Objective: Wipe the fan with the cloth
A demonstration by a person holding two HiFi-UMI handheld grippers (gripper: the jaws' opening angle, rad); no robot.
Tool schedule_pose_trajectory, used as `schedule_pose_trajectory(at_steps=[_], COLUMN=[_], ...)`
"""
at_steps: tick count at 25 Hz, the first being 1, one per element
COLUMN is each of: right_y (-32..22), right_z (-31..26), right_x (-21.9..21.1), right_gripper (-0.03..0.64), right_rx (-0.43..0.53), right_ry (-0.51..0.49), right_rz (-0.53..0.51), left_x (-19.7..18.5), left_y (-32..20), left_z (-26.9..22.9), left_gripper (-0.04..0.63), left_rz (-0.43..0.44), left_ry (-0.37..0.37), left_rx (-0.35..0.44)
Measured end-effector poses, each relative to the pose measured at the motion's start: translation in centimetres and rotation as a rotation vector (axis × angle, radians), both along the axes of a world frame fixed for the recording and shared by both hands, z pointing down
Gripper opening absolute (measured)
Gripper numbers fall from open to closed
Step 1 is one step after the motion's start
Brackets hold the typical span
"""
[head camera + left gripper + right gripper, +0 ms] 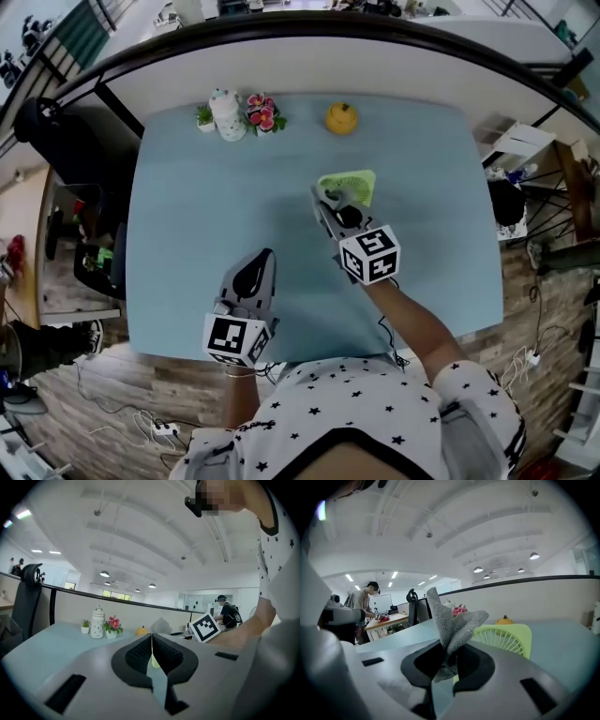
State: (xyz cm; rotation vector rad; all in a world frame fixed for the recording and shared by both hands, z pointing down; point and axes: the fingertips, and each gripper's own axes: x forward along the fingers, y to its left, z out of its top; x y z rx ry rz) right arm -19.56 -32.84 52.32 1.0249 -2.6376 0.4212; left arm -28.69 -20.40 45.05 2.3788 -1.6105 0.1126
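Blue office worktop (187, 225). My right claw (449, 663), clamped on the cloth (452, 620), is just beside the green fan (506, 638). My left claw (152, 654), together and empty, is well back from the fan. I'd wipe lightly, since the fan may slide.

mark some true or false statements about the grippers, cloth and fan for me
1. The right gripper is shut on the grey cloth. True.
2. The left gripper holds a corner of the cloth. False: its jaws are together with nothing between them, and it is apart from the cloth.
3. The green fan is on the blue table just ahead of the right gripper. True.
4. The fan stands touching the white jar. False: the jar is at the table's far edge, well apart from the fan.
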Motion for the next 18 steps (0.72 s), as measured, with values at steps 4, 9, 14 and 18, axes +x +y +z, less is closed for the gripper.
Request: schedule_pose_trajectory(at_steps=[4,9,14,18], right_y=[-1.1,-1.7,-2.4,-3.0], right_z=[1.1,1.7,1.2,0.7], right_x=[-0.7,-0.6,0.7,2.3], right_gripper=[0.044,0.043,0.043,0.043], right_rx=[-0.005,-0.01,-0.011,-0.012], right_ry=[0.04,0.064,0.046,0.029], right_rz=[0.023,0.06,0.106,0.147], left_x=[-1.5,-2.8,-2.9,-2.3], left_y=[-0.4,-0.6,-1.1,-1.5], left_z=[0.5,1.1,1.7,1.6], left_gripper=[0.031,0.031,0.031,0.031], left_rz=[-0.001,-0.002,0.012,0.029], left_ry=[0.011,0.043,0.048,0.051], left_rx=[-0.008,-0.02,-0.03,-0.032])
